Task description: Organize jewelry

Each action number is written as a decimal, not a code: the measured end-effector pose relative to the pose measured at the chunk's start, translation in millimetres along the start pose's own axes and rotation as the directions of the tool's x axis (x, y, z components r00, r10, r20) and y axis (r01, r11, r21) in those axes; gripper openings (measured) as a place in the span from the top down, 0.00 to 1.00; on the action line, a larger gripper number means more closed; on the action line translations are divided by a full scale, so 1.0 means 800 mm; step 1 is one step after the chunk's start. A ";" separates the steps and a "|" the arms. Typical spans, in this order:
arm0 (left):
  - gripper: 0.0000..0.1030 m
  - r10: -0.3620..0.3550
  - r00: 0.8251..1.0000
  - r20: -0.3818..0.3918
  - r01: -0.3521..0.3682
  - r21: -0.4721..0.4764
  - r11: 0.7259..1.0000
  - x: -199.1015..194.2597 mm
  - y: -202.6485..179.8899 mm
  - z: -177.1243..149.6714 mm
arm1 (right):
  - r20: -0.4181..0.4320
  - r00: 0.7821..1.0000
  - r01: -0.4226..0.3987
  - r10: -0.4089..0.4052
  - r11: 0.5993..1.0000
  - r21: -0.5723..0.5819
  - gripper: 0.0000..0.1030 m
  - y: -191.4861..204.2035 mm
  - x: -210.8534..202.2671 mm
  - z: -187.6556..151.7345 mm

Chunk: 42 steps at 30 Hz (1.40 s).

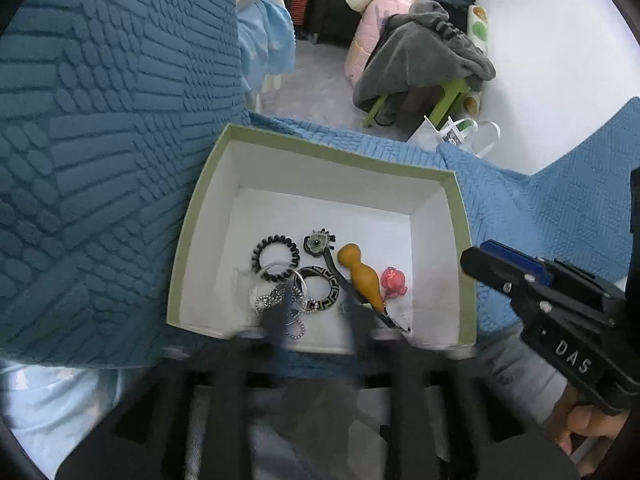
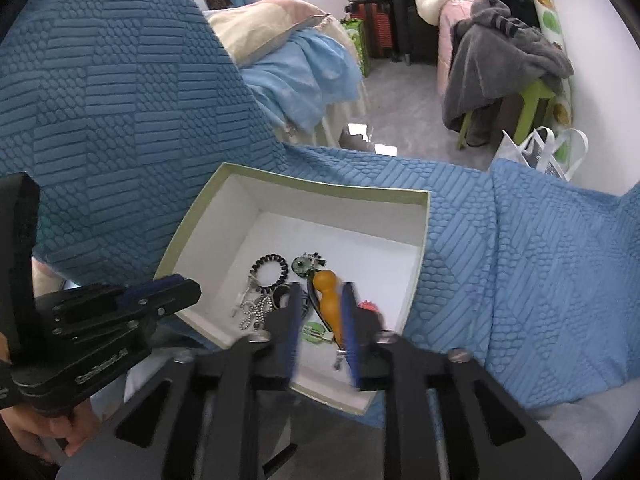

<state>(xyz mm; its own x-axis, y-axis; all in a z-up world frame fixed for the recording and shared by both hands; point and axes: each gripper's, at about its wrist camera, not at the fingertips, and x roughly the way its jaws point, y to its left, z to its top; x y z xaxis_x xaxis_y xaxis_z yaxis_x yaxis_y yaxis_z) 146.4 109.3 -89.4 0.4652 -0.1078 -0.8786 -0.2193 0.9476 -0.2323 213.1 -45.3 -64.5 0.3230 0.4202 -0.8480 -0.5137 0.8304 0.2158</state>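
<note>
The jewelry sits gathered in an open green-rimmed box (image 1: 456,216), all bunched toward its near wall: a black coiled hair tie (image 1: 275,258), a flower brooch (image 1: 318,241) just beyond it, a patterned bangle (image 1: 322,288), a clear ring with a beaded chain (image 1: 276,300), an orange gourd-shaped piece (image 1: 360,276) and, on the far side of that from the bangle, a small pink charm (image 1: 394,282). Collecting them in one container looks like the point of the task, so most of the sorting seems done. The left tongs (image 1: 316,320) hang over the box's near edge, their tips blurred, standing apart with nothing clearly between them, though the blur leaves some doubt. The right tongs (image 2: 320,320) are narrowly parted, straddling the orange piece in the right wrist view; whether the pads press it or only frame it I cannot tell, but the pose suggests a pick or a fresh release. The box rests on a blue quilted cover (image 2: 520,264) over a sofa or bed, a soft base that could let it tip. Beyond the box lie a grey floor, a heap of bedding (image 2: 304,64), a green stool (image 2: 532,108) draped in a grey blanket, and a white bag (image 2: 540,152)
</note>
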 end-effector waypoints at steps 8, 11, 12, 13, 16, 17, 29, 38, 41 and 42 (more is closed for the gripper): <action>0.37 -0.012 0.985 0.172 0.012 0.001 1.000 -0.100 -0.010 0.017 | 0.136 0.990 -0.025 0.030 0.999 -0.038 0.77 0.010 -0.092 0.026; 0.37 -0.006 0.968 0.252 0.005 0.005 1.000 -0.156 -0.020 0.021 | 0.231 0.972 -0.032 0.043 0.998 -0.051 0.77 0.015 -0.155 0.037; 0.37 -0.002 0.959 0.283 -0.001 0.009 1.000 -0.176 -0.025 0.022 | 0.270 0.962 -0.028 0.042 0.998 -0.059 0.77 0.019 -0.178 0.039; 0.37 -0.003 0.952 0.306 -0.002 0.016 1.000 -0.193 -0.028 0.021 | 0.302 0.952 -0.022 0.041 0.998 -0.067 0.77 0.022 -0.199 0.040; 0.37 0.005 0.928 0.372 -0.025 0.048 0.999 -0.240 -0.045 0.015 | 0.379 0.924 -0.022 0.051 0.996 -0.081 0.77 0.030 -0.252 0.039; 0.37 0.012 0.920 0.391 -0.036 0.055 0.998 -0.253 -0.051 0.011 | 0.403 0.914 -0.018 0.052 0.996 -0.086 0.77 0.033 -0.270 0.035; 0.37 -0.020 0.854 0.519 -0.047 0.116 0.992 -0.330 -0.082 -0.059 | 0.507 0.861 0.004 0.031 0.998 -0.067 0.76 0.048 -0.353 -0.039; 0.37 -0.027 0.871 0.490 -0.043 0.132 0.990 -0.323 -0.085 -0.101 | 0.473 0.881 0.010 0.006 1.000 -0.030 0.76 0.046 -0.345 -0.099; 0.37 -0.022 0.881 0.473 -0.040 0.119 0.992 -0.312 -0.082 -0.111 | 0.448 0.894 0.013 -0.003 1.000 -0.018 0.76 0.044 -0.331 -0.117; 0.37 -0.012 0.887 0.462 -0.046 0.115 0.992 -0.306 -0.081 -0.114 | 0.447 0.894 0.011 -0.003 1.000 -0.015 0.76 0.044 -0.329 -0.124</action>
<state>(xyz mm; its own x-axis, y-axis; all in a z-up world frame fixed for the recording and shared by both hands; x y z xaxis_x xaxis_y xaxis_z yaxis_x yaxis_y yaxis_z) -31.4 46.9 102.5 0.8115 0.0317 -0.5834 -0.1406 0.9798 -0.1423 31.0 -163.4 118.3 0.6461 0.5371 -0.5423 -0.5221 0.8293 0.1993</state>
